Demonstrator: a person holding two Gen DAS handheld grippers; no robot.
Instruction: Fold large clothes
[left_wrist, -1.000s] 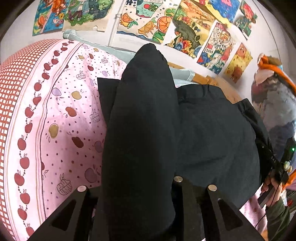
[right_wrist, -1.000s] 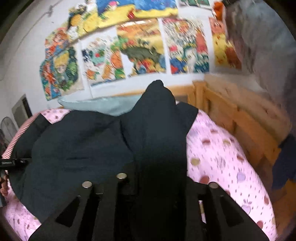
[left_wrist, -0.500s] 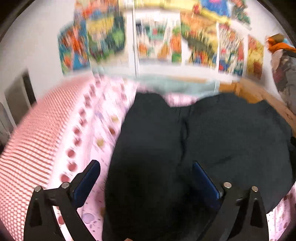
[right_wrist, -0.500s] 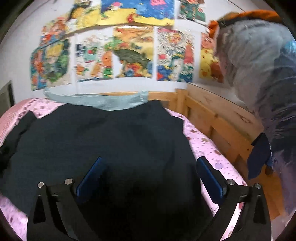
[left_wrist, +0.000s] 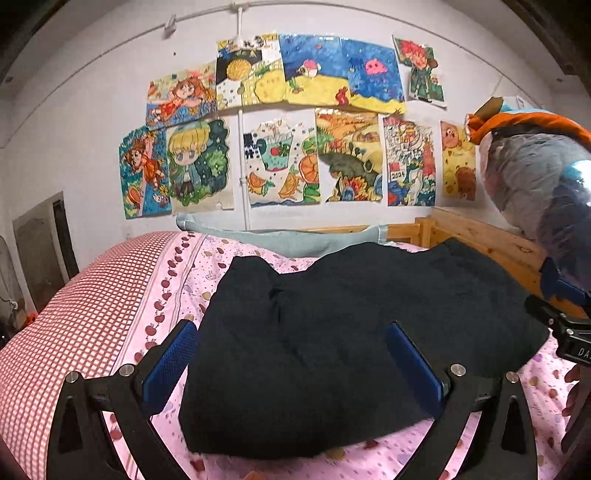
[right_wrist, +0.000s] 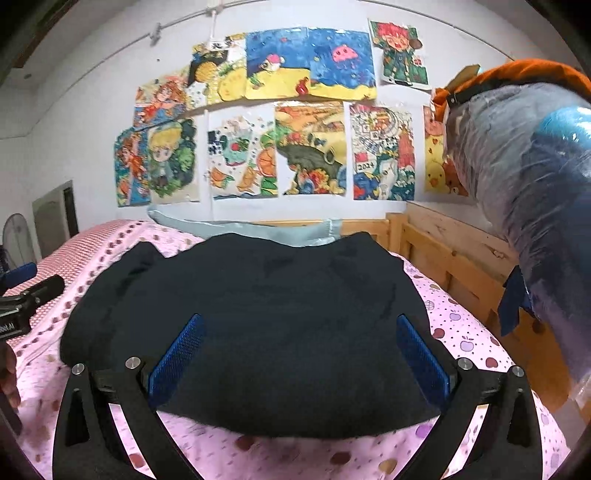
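A large black garment (left_wrist: 332, 332) lies folded flat on the pink apple-print bed sheet (left_wrist: 155, 295). It also shows in the right wrist view (right_wrist: 258, 325). My left gripper (left_wrist: 291, 354) is open and empty, its blue pads (left_wrist: 168, 363) wide apart above the garment's near left part. My right gripper (right_wrist: 299, 354) is open and empty, its blue pads (right_wrist: 421, 360) wide apart above the garment's near right part. The right gripper's body (left_wrist: 565, 332) shows at the right edge of the left wrist view. The left gripper's body (right_wrist: 22, 306) shows at the left edge of the right wrist view.
A pale green cloth (left_wrist: 288, 240) lies at the head of the bed. A wooden bed rail (right_wrist: 454, 266) runs along the right side. A plastic-wrapped bundle (right_wrist: 535, 192) hangs at the right. Children's drawings (left_wrist: 280, 122) cover the wall. A red checked border (left_wrist: 74, 314) runs along the sheet's left.
Both grippers let go of the black fabric they pinched, opened wide and pulled back. The lifted folds dropped and the garment now lies flat.
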